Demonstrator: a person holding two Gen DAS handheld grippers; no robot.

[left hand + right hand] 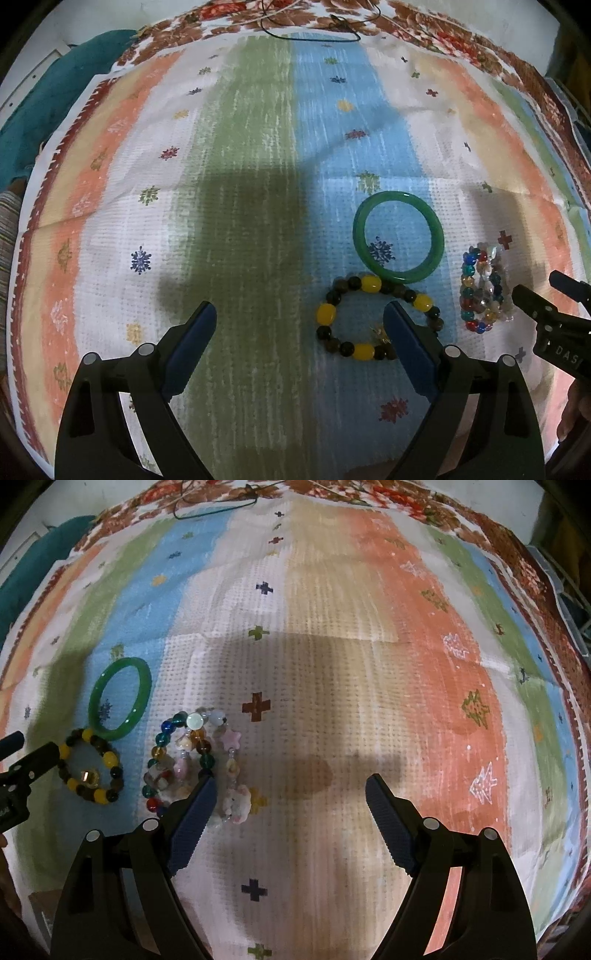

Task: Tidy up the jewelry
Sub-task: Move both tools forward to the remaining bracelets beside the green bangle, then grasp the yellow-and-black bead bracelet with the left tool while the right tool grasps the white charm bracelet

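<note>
Left wrist view
Bracelets: three. One green bangle (398,237), one yellow and brown bead bracelet (373,317), one glass bead bracelet (485,288) in many colors.
Where they are: the yellow and brown one lies by the right finger tip, partly hidden behind it. The bangle lies just past it, touching it. The glass one is off to the right.
Left fingers (300,320): spread wide, holding nothing.
Room: bare striped cloth (243,155) between and ahead of the fingers.

Right wrist view
Bracelets: the same three.
Where they are: the glass bead bracelet (192,760) lies at the left finger tip. The bangle (120,698) and the yellow and brown one (90,770) lie farther left.
Right fingers (290,794): spread wide, holding nothing.
Room: lots of bare cloth (369,627) ahead and to the right, up to its flowery edge.
</note>
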